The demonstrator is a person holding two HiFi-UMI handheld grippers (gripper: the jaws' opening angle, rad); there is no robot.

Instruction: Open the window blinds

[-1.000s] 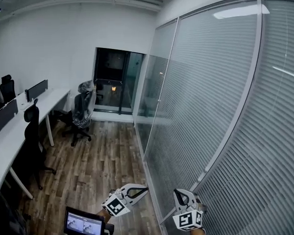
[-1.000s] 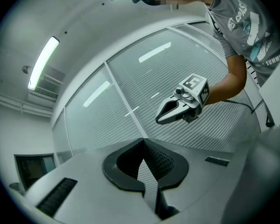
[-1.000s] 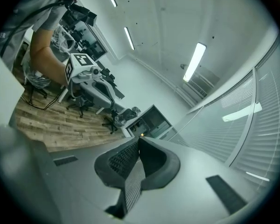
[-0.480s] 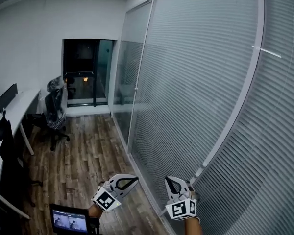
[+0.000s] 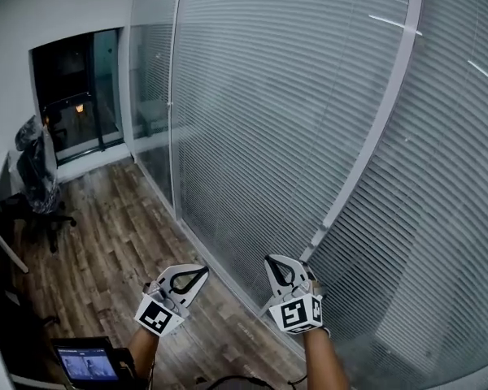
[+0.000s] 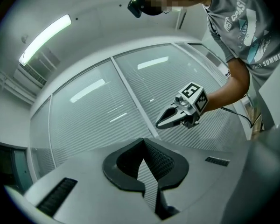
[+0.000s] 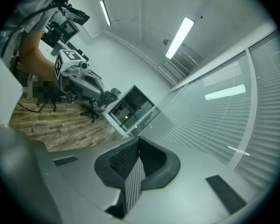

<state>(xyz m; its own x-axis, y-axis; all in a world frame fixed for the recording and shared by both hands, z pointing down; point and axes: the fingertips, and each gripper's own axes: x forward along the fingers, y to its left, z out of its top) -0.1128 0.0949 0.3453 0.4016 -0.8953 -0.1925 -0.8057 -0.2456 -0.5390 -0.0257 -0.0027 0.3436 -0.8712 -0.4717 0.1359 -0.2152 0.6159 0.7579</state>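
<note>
you've swung round to face the blinds (image 5: pixel 260 112). a second ago they took only the right half of the head view, with the room stretching off to the left. now their slats fill most of it, panel after panel behind the glass. the slats lie closed across every panel, the same as before. the dark doorway (image 5: pixel 71 96) and the covered chair (image 5: pixel 34 165) have slid to the far left edge, and less of the wooden floor (image 5: pixel 114 234) shows.

your left gripper (image 5: pixel 202 271) and right gripper (image 5: pixel 269 260) sat at the very bottom of the view a second ago. now both ride higher in it, forearms stretched out, pointing toward the lower part of the blinds. the right one's tips are near the foot of the white post (image 5: pixel 372 132) that divides two panels, short of touching it. the left one hangs beside it, over the floor just in front of the glass, and the two are clear of each other.

each gripper's own view shows its jaws brought together at the tips with nothing between them. only slats show through the narrow slit behind the tips. in the head view they looked just as closed a second ago. the small screen (image 5: pixel 85 362) by your left forearm has shifted toward the bottom left corner.
</note>
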